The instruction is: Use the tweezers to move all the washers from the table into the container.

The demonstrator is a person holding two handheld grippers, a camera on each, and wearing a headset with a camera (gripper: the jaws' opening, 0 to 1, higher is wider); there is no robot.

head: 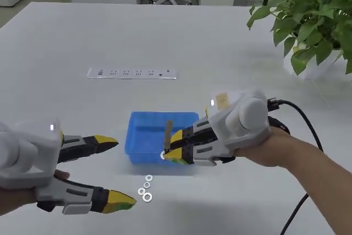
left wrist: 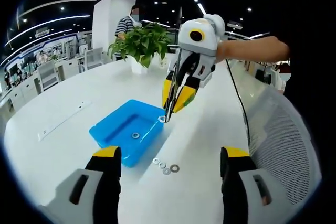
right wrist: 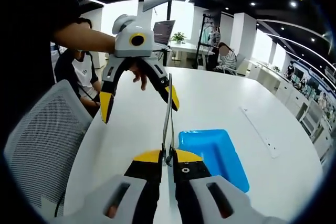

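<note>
Now, my right claw [head: 171,154] is clenched on the tweezers [head: 168,133], whose tip pinches one washer [left wrist: 161,119] right at the near rim of the blue container [head: 140,138]. I should carry it further inside before loosening. Meanwhile my left claw [head: 124,172] hangs released near the loose washers [head: 146,189] on the worktop [head: 220,53].

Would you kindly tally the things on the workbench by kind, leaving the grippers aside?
Blue container: 1
Tweezers: 1
Washers: 6 (4 loose on the table, 1 in the container, 1 seemingly at the tweezers' tip)
Power strip: 1
Potted plant: 1
Total: 10
</note>
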